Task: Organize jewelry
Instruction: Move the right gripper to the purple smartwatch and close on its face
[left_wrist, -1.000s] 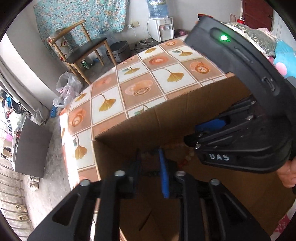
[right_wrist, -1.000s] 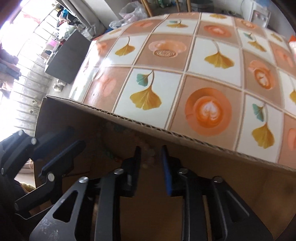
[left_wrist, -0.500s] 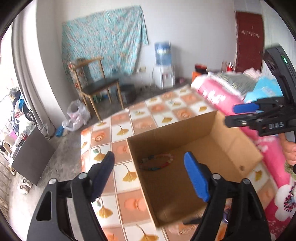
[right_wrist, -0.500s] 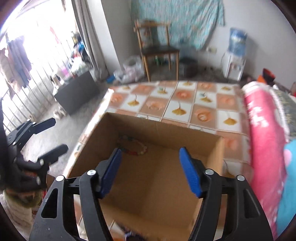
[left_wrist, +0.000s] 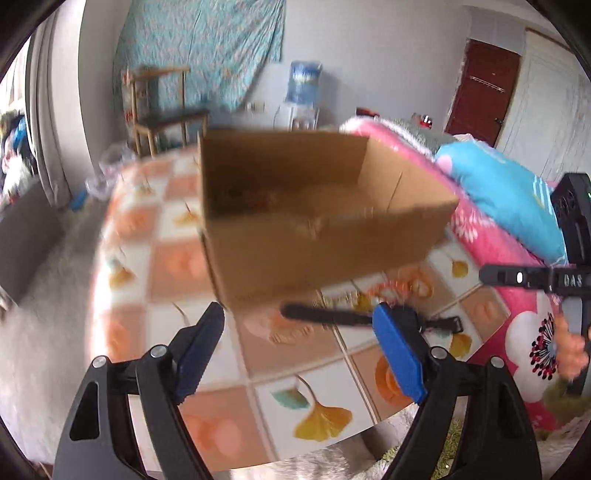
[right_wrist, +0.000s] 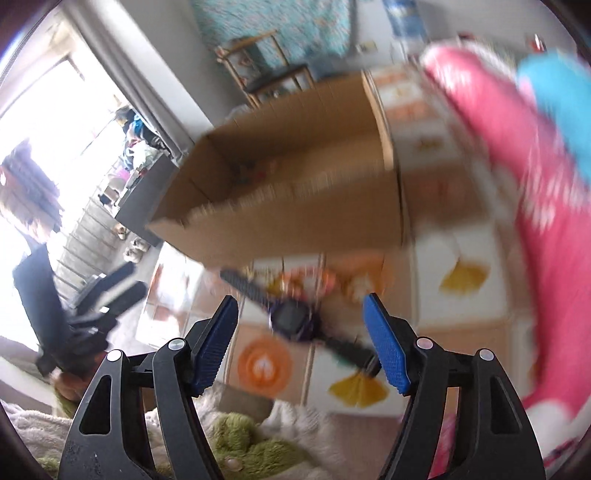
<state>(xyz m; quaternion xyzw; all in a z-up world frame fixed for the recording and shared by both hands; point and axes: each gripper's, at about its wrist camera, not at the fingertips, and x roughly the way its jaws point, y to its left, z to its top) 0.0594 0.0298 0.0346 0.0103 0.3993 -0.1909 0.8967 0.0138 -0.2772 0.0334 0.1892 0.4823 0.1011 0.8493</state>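
A dark watch (right_wrist: 291, 317) is lying on the tiled tablecloth (left_wrist: 321, 413) at six o'clock of the cardboard box (left_wrist: 314, 251). Left gripper (left_wrist: 299, 354) and right gripper (right_wrist: 301, 341) are hovering, jaws apart, gripping nothing; the right's have just been narrowing slightly. Pink bedding (left_wrist: 517, 314) is lying at three o'clock.

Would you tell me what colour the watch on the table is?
The watch is black, strap and face alike; it shows best in the right wrist view.

text: "DAS" | on: right gripper (left_wrist: 532, 278) body, white letters | view: left wrist
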